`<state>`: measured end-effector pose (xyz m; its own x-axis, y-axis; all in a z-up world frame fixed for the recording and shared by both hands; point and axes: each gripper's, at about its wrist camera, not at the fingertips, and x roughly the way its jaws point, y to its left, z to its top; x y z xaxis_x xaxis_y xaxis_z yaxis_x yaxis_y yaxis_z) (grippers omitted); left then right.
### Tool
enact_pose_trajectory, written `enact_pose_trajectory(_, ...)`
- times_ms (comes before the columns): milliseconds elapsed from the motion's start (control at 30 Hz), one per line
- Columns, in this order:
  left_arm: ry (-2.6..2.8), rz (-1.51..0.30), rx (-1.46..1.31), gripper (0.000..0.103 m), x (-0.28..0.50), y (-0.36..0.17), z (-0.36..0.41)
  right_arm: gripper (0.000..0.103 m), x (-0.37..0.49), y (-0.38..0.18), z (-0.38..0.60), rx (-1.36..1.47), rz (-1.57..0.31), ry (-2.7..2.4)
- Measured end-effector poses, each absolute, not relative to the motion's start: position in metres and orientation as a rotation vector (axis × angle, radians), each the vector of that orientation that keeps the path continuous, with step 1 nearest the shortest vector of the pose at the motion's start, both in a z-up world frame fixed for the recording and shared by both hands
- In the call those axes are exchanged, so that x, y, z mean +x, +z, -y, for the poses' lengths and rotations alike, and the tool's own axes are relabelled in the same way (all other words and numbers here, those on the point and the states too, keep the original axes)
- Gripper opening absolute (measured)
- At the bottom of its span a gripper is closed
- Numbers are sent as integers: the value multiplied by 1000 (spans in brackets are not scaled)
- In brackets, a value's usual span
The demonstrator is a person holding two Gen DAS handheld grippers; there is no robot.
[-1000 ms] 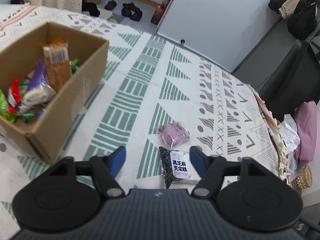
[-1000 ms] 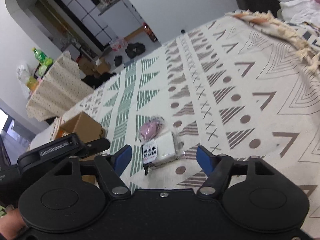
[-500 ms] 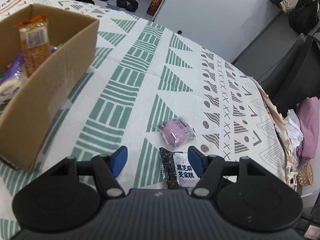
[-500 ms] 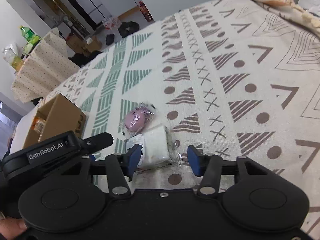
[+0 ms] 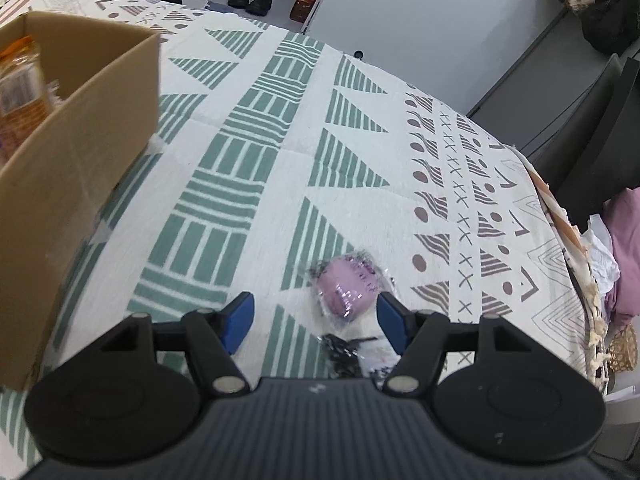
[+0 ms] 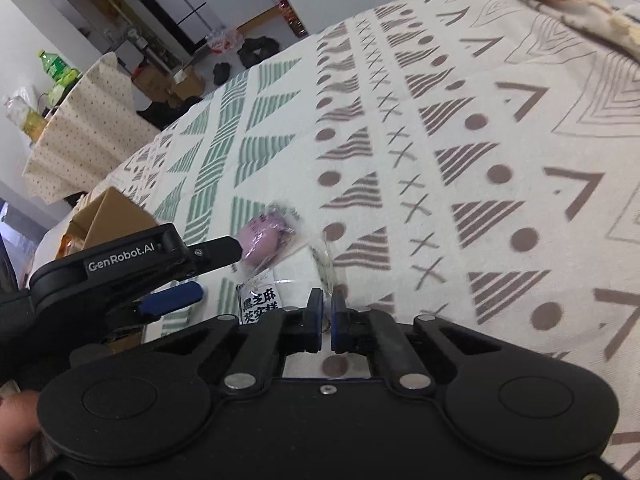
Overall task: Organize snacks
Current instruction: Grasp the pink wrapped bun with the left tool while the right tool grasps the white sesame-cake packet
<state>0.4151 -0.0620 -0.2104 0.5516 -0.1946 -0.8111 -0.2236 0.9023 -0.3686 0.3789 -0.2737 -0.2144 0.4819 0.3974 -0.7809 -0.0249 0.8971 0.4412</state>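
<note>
A pink wrapped snack (image 5: 350,284) lies on the patterned cloth, between the fingers of my open left gripper (image 5: 316,316). It also shows in the right wrist view (image 6: 266,236). Right behind it lies a white cake packet with black print (image 6: 280,294); in the left wrist view (image 5: 360,350) it sits under the gripper body. My right gripper (image 6: 325,312) is shut on the clear edge of that white packet. The cardboard box (image 5: 68,168) with snacks stands at the left.
The left gripper's body (image 6: 120,264) shows at the left of the right wrist view, close to the right one. The bed edge with clothes (image 5: 616,248) is at the right. Shoes and boxes lie on the far floor.
My right gripper has closed onto the white packet's edge. My left gripper has moved forward and down so the pink snack now lies between its fingers.
</note>
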Motion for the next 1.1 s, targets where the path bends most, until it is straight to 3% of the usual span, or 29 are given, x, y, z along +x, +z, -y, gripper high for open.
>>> enact_pose_trajectory(367,3,-1006,-398,69,438,-219,89,4,383,-209,309,379,-983,47)
enact_pose_trajectory(467,24,-1006,-386,68,441,-220,93,15,383,-206,309,353,-971,19)
enact_pose_trajectory(533,53,-1006,-402,67,444,-222,94,35,383,-204,306,345,-954,31)
enact_pose_trajectory(567,67,-1005,-408,66,445,-222,95,53,382,-202,304,337,-946,37)
enact_pose_trajectory(600,78,-1007,-411,66,446,-223,95,62,382,-201,301,319,-939,38)
enact_pose_trajectory(700,92,-1020,-375,66,450,-226,102,70,383,-201,294,302,-947,79)
enact_pose_trajectory(800,105,-1025,-340,56,452,-228,104,83,384,-204,288,293,-957,116)
enact_pose_trajectory(833,116,-1026,-333,46,452,-227,104,86,384,-205,284,278,-960,126)
enact_pose_trajectory(967,127,-1009,-352,35,447,-223,97,102,384,-206,272,239,-949,177)
enact_pose_trajectory(1100,112,-993,-365,34,438,-217,90,103,388,-212,263,202,-971,195)
